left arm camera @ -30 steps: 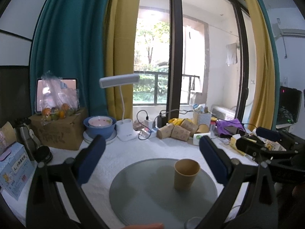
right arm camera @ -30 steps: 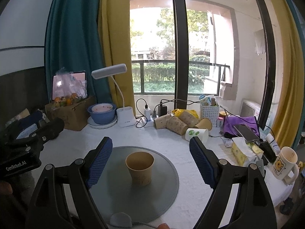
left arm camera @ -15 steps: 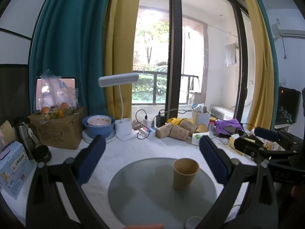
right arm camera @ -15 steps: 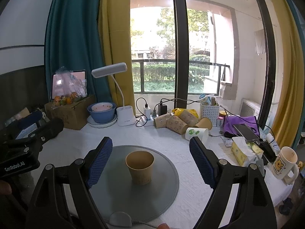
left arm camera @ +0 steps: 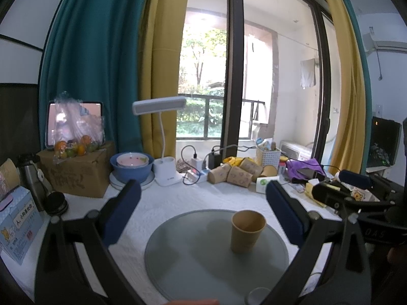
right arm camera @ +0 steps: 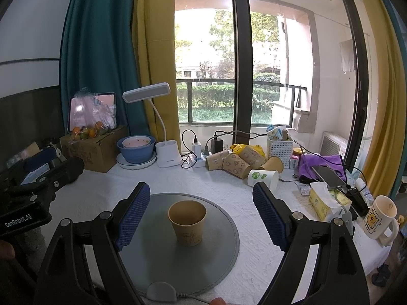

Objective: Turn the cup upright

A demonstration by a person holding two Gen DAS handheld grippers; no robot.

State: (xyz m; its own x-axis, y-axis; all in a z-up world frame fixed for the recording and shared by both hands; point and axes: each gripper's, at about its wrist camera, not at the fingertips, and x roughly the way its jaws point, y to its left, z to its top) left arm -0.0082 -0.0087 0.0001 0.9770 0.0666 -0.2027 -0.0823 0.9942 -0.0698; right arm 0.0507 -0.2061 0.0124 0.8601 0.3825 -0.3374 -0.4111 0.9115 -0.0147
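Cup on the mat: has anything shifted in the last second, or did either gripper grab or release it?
Almost nothing changed. The cup stands upright, mouth up, on the round grey mat, as before. The left gripper and right gripper both remain open and empty, fingers apart from the cup; the left view drifted only slightly. The paper cups lying behind are unmoved.

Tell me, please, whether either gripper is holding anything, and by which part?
Nothing is held: both sets of jaws stand open, and the paper cup stands free on the round mat.
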